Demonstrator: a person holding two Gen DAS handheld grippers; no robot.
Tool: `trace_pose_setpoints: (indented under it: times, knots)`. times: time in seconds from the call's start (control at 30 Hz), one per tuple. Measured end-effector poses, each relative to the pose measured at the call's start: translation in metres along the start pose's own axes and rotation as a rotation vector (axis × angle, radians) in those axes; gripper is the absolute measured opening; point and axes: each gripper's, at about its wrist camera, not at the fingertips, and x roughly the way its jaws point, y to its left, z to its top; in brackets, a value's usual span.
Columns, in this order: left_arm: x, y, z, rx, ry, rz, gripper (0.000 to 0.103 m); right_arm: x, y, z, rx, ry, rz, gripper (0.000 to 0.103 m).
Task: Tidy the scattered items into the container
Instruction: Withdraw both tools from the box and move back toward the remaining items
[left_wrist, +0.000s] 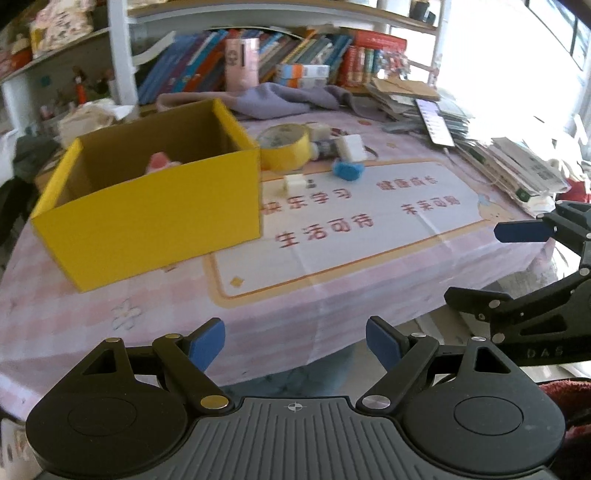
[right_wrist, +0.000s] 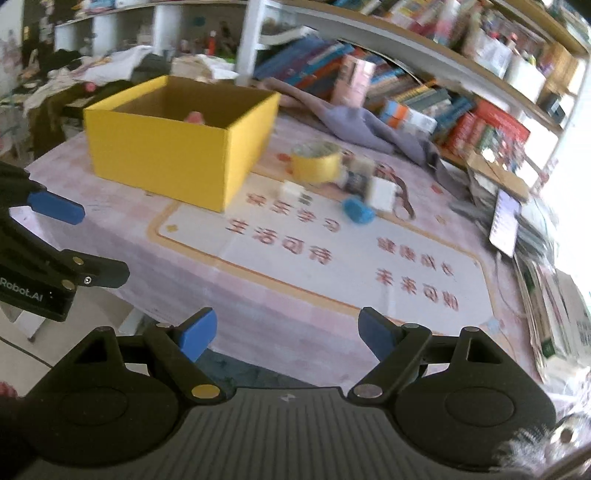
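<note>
— Bookshelves (left_wrist: 288, 55) line the back; what's on the tabletop (left_wrist: 280, 317)?

— Yellow box (left_wrist: 155, 206) toward the left edge, a pink thing (left_wrist: 160, 162) inside. Beside its right wall: tape roll (left_wrist: 284, 146), white cube (left_wrist: 352, 147), blue lump (left_wrist: 347, 170), small white block (left_wrist: 294, 182). Grey cloth (left_wrist: 273, 99) behind, paper stacks (left_wrist: 517, 166) along the right edge.

— Grippers?

— Left gripper (left_wrist: 295, 343) and right gripper (right_wrist: 288, 336) both spread wide, empty, at the near edge.

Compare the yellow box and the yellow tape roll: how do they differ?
The yellow box is rectangular with flat walls; the tape roll is a round ring. The box is far bigger and stands taller than the roll beside it. The box holds a pink item; the roll's hole looks empty. Both are yellow, open-topped, and rest on the table.
</note>
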Motion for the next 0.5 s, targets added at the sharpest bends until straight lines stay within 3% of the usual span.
trace_pose_setpoints:
  times: [0.5]
  knots:
    - [0.039, -0.063, 0.046, 0.181, -0.025, -0.114, 0.086, 0.008, -0.078, -0.012, 0.162, 0.021, -0.109, 0.078]
